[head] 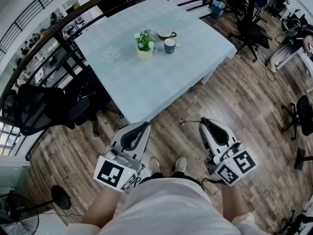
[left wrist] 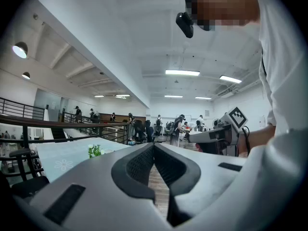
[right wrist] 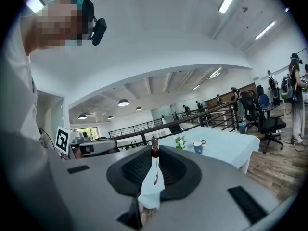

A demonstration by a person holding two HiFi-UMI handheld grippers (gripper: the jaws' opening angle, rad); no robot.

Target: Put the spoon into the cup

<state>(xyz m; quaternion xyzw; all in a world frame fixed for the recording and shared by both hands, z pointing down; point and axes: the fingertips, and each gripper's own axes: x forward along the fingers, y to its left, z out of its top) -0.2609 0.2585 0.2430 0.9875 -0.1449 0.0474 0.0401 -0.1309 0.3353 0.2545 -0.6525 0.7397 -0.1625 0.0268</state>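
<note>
My right gripper (head: 203, 121) is shut on a thin metal spoon (head: 188, 121) that sticks out to the left above the wooden floor. In the right gripper view the spoon (right wrist: 154, 163) stands edge-on between the closed jaws. A blue cup (head: 169, 45) and a white cup (head: 165, 33) stand far ahead on the table's light blue cloth (head: 161, 77); the blue cup (right wrist: 198, 147) also shows in the distance. My left gripper (head: 145, 125) is shut with nothing in it, near the table's front corner; its jaws (left wrist: 154, 144) meet.
A small potted plant (head: 144, 44) stands left of the cups. A black office chair (head: 44, 106) sits at the table's left, by a dark railing (head: 58, 38). More chairs (head: 252, 31) stand at the right. The person's shoes (head: 166, 164) are on the plank floor.
</note>
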